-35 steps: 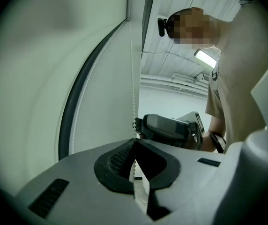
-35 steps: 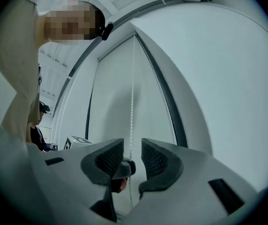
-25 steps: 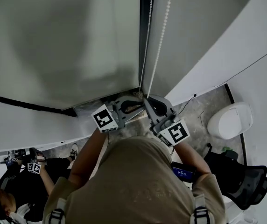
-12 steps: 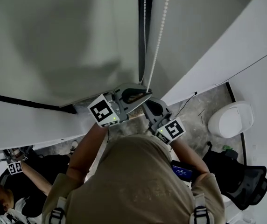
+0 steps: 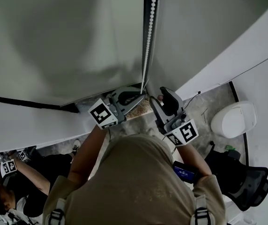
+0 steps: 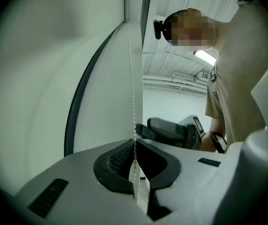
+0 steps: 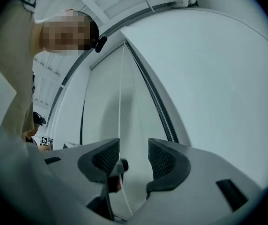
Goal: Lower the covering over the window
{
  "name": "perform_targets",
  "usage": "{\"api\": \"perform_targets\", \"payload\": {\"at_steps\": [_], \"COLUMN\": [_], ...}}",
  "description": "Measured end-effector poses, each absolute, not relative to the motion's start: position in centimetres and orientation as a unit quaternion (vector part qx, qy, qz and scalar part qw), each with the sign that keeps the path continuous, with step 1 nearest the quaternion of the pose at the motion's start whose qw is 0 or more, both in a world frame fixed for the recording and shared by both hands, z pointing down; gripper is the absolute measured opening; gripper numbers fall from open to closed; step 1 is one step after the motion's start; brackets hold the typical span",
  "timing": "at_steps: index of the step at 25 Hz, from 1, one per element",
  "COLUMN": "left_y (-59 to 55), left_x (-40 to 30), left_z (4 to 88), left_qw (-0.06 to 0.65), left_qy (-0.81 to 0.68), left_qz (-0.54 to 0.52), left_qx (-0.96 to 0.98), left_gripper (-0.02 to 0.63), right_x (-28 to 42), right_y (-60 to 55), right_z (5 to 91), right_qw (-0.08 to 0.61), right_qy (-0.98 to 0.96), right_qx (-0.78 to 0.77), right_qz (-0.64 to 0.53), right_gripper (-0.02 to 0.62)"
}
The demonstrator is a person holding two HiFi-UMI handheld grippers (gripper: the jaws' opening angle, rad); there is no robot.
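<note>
**Left has the bead chain, right is off it**

The bead chain hangs straight down the dark gap between the two pale panels of the blind. Its top runs out of the head view, so I can't see the roller. I also can't tell where the blind's bottom edge sits.

The left gripper has just been closing, and it's clamped on the chain right at the pad tips. The beads drop into the pinch and a thin line carries on below it.

The right gripper has just been opening and its jaws now stand wide apart. In its own view the chain runs close by the left-hand pad, unpinched. I can't say whether it brushes that pad.

The head view shows the two grippers side by side under the chain's lower end, but it's too dark there to read the jaws. The left gripper view also catches the right gripper just beside it.

There's open floor to the right. A white rounded thing and a black chair sit well apart from the grippers. A second person at lower left is cut off by the frame edge.
</note>
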State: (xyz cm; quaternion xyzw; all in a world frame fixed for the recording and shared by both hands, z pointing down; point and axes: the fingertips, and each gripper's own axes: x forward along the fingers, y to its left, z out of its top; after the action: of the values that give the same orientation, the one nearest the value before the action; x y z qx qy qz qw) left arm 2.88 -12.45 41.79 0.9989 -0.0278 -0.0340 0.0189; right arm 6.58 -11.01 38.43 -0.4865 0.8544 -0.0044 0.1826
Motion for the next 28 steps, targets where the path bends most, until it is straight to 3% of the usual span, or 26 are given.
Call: {"api": "perform_targets", "payload": {"at_steps": [4, 5, 6, 9, 10, 11, 14, 17, 18, 19, 22, 23, 24, 25, 28], "left_y": [-11.4, -10.9, -10.6, -10.1, -10.4, -11.1, -12.6, -11.6, -11.2, -11.0, -11.9, -12.6, -13.2, -13.3, -11.2], "left_x": [2.1, 2.1, 2.1, 1.2, 0.3, -0.9, -2.5, 0.8, 2.0, 2.7, 2.0, 1.4, 1.0, 1.0, 2.0], "left_z": [46.2, 46.4, 46.3, 45.5, 45.0, 44.3, 40.2, 36.3, 35.8, 35.6, 35.0, 35.0, 35.2, 35.8, 39.6], "left_qw": [0.038, 0.042, 0.045, 0.074, 0.089, 0.100, 0.084, 0.041, 0.028, 0.020, 0.015, 0.010, 0.007, 0.008, 0.020], "left_qy": [-0.019, -0.019, -0.020, -0.015, -0.014, -0.017, -0.024, -0.007, -0.006, -0.008, -0.030, -0.042, -0.049, -0.050, -0.028], "left_qz": [-0.012, -0.015, -0.018, -0.034, -0.052, -0.072, -0.111, -0.090, -0.073, -0.059, -0.055, -0.055, -0.051, -0.046, -0.023], "left_qx": [0.999, 0.999, 0.999, 0.997, 0.995, 0.992, 0.990, 0.995, 0.997, 0.998, 0.998, 0.998, 0.997, 0.998, 0.999], "left_gripper": [0.026, 0.026, 0.026, 0.026, 0.060, 0.155, 0.169, 0.169, 0.152, 0.035, 0.018, 0.017, 0.017, 0.017, 0.017], "right_x": [1.9, 1.1, 0.9, 1.4, 1.5, 1.3, 0.5, 0.0, -0.1, -0.1, 0.3, 1.0, 2.0, 2.9, 3.5], "right_y": [-12.5, -12.5, -12.5, -12.2, -12.3, -12.5, -12.6, -11.6, -11.3, -11.3, -11.8, -11.8, -11.6, -11.3, -10.2], "right_z": [39.3, 39.5, 39.5, 39.5, 39.7, 40.2, 44.2, 45.7, 45.3, 44.9, 42.7, 41.4, 39.8, 38.2, 36.3], "right_qw": [0.132, 0.112, 0.093, 0.062, 0.062, 0.061, 0.029, 0.024, 0.025, 0.026, 0.056, 0.080, 0.109, 0.138, 0.165], "right_qy": [0.888, 0.890, 0.888, 0.878, 0.876, 0.877, 0.885, 0.896, 0.899, 0.899, 0.884, 0.874, 0.864, 0.856, 0.860], "right_qx": [-0.440, -0.442, -0.450, -0.475, -0.478, -0.477, -0.463, -0.438, -0.433, -0.433, -0.463, -0.478, -0.491, -0.499, -0.482], "right_qz": [-0.025, -0.025, -0.020, -0.002, -0.001, -0.007, -0.047, -0.069, -0.067, -0.063, -0.034, -0.017, -0.002, 0.011, 0.028], "right_gripper": [0.167, 0.137, 0.034, 0.008, 0.008, 0.006, 0.006, 0.006, 0.006, 0.006, 0.008, 0.043, 0.147, 0.173, 0.172]}}
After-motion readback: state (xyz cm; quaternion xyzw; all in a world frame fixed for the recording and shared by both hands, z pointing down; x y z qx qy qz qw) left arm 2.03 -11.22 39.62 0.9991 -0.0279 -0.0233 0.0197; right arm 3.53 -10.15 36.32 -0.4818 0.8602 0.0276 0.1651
